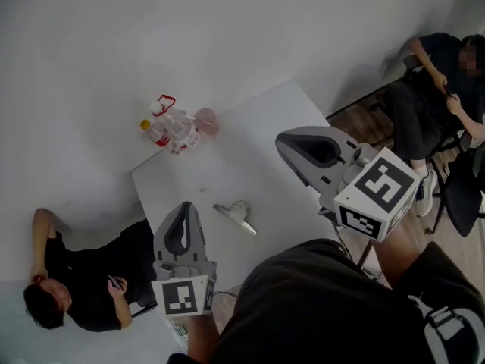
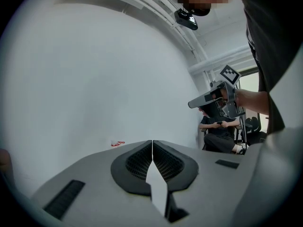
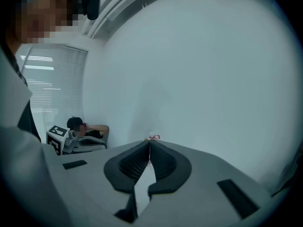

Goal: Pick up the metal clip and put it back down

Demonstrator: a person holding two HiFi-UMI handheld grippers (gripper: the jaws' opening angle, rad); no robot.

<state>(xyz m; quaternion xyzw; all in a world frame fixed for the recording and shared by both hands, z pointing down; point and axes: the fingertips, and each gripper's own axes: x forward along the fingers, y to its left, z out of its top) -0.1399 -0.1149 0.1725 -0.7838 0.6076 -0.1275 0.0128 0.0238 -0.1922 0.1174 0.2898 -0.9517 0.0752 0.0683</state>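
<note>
The metal clip [image 1: 236, 216] lies flat on the white table [image 1: 258, 127], near its middle, with nothing touching it. My left gripper [image 1: 180, 217] hovers to the clip's left, near the table's left edge, its jaws shut and empty. My right gripper [image 1: 289, 144] is held above the table's right side, to the right of and beyond the clip, also shut with nothing in it. In the left gripper view the left gripper [image 2: 152, 143] has its tips pressed together, and in the right gripper view the right gripper [image 3: 149, 144] does too. The clip is hidden in both gripper views.
A cluster of small plastic bottles [image 1: 176, 128] with red handles stands at the table's far corner. One person [image 1: 83, 283] sits left of the table, another person [image 1: 432, 97] sits at the right. The plain wall [image 1: 189, 29] rises behind.
</note>
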